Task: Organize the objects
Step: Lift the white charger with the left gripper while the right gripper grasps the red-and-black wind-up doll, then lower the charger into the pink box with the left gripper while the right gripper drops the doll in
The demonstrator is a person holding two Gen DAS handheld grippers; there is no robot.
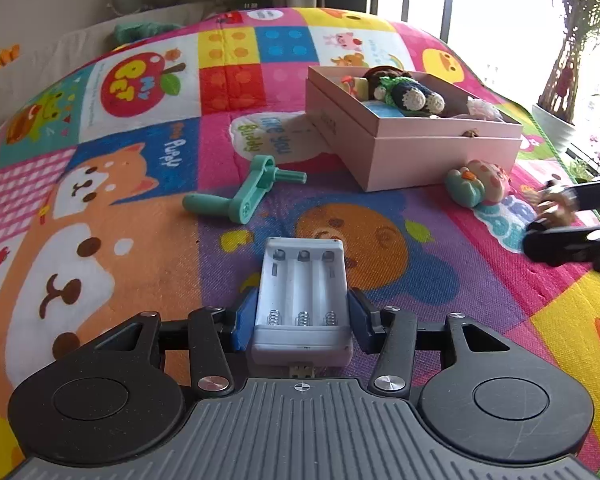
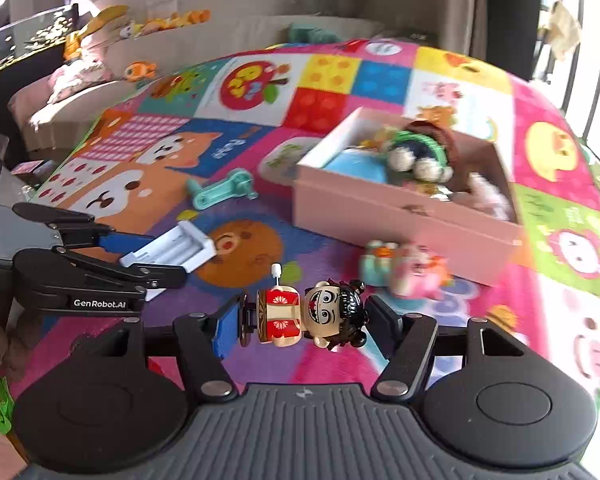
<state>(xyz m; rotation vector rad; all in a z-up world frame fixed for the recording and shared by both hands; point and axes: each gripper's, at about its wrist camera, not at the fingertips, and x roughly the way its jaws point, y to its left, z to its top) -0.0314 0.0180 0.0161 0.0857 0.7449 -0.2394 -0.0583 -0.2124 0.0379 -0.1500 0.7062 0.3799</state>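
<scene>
My left gripper (image 1: 302, 316) is shut on a white battery charger (image 1: 302, 292) with three empty slots, held just above the play mat; it also shows in the right wrist view (image 2: 172, 250). My right gripper (image 2: 304, 320) is shut on a small wind-up doll (image 2: 312, 314) in a red robe, lying sideways between the fingers. A pink open box (image 1: 420, 148) (image 2: 400, 212) stands ahead, holding a knitted toy (image 1: 408, 94) and other small items. A teal crank handle (image 1: 248, 192) (image 2: 224, 190) and a pink pig toy (image 1: 480, 182) (image 2: 408, 270) lie on the mat.
The colourful cartoon play mat (image 1: 100, 200) covers the floor. A sofa with plush toys (image 2: 100, 60) stands at the back left. A potted plant (image 1: 560, 100) stands by the window at the right. The right gripper shows at the left wrist view's right edge (image 1: 572, 220).
</scene>
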